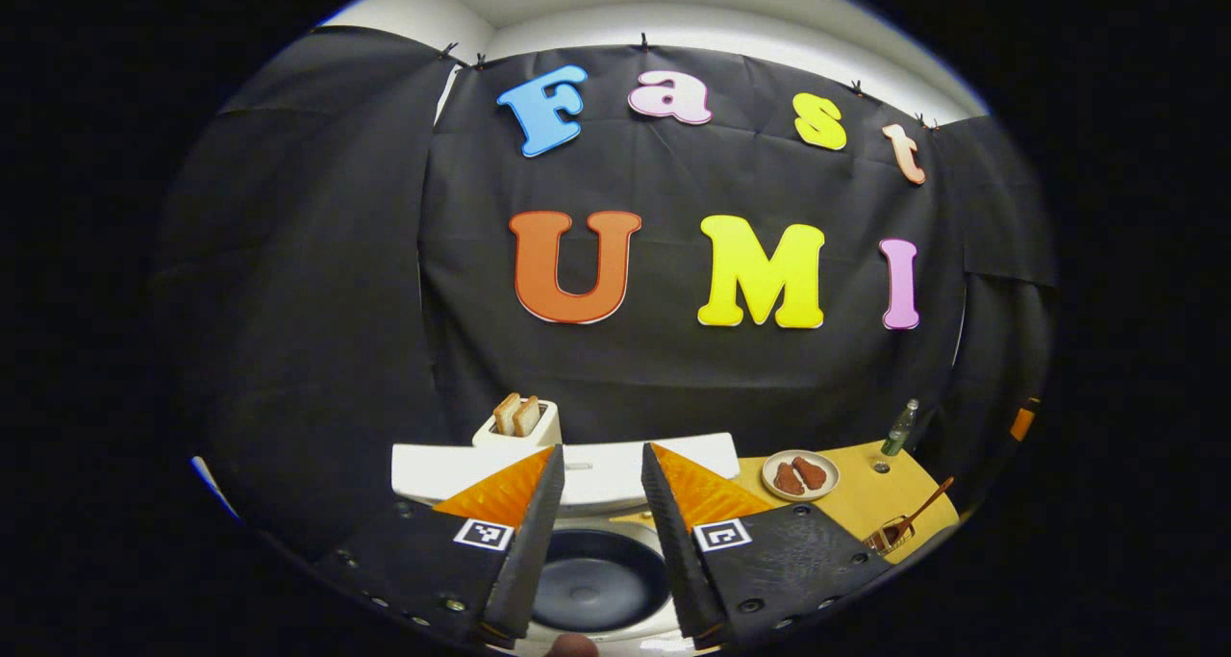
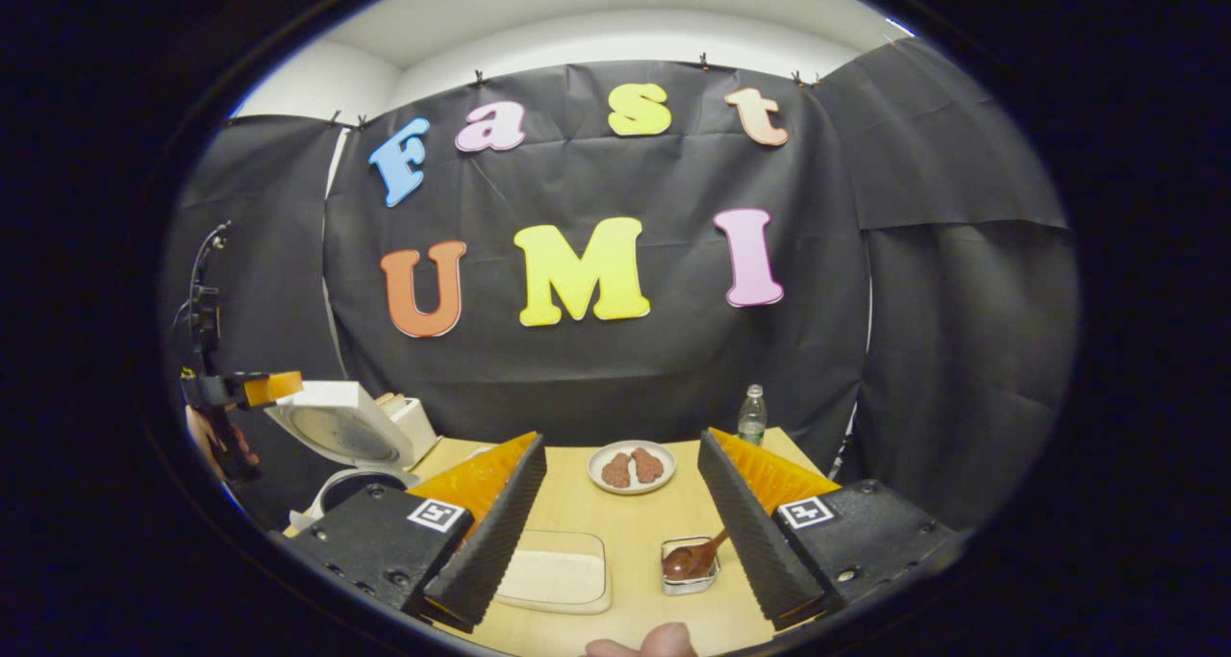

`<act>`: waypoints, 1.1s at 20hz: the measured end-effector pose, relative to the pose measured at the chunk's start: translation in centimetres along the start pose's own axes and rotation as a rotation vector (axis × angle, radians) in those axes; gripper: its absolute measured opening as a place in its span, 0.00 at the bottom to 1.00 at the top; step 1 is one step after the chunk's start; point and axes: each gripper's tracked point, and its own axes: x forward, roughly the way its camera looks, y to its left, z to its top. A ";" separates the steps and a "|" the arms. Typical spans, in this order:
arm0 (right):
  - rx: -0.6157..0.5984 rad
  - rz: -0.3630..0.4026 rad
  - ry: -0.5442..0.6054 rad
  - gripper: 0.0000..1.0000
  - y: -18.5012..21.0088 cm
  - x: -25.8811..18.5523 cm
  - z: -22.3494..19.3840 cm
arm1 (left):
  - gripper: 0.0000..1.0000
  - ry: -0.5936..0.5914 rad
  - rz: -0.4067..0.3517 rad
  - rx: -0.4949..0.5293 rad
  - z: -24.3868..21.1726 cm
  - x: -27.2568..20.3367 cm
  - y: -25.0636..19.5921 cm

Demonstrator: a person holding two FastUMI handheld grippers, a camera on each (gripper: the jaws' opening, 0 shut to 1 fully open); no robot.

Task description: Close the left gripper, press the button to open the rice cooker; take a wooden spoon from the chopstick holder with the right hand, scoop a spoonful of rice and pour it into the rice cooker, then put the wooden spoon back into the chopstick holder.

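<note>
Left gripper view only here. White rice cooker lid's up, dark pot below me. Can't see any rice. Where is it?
Observer: A shallow rectangular tray of what looks like white rice lies on the tan wooden table, just left of the small square chopstick holder.
Operator: Right side got the spoon?
Observer: No. The right gripper is open and empty; the brown wooden spoon rests in the holder.
Operator: Where am I versus the lid?
Observer: From the right gripper view, the left gripper hangs just above the raised white lid.
</note>
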 end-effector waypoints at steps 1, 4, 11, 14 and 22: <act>-0.004 -0.010 0.002 0.99 -0.3 -0.3 -0.2 | 0.57 -0.016 -0.003 0.003 0.6 -0.2 -0.1; 0.010 -0.032 0.015 1.00 -1.2 -1.0 -0.6 | 0.74 -0.060 -0.023 0.012 1.9 -1.6 -1.1; 0.026 -0.089 0.062 0.99 -4.6 -1.6 -3.1 | 0.98 -0.077 -0.025 -0.003 1.9 -6.0 -2.4; 0.015 -0.089 0.077 1.00 -5.7 -0.9 -4.8 | 0.96 -0.069 -0.029 -0.040 1.5 -7.4 -3.1; 0.036 -0.098 0.199 1.00 -9.0 2.2 -11.6 | 0.94 -0.020 -0.018 -0.037 -0.3 -8.9 -4.6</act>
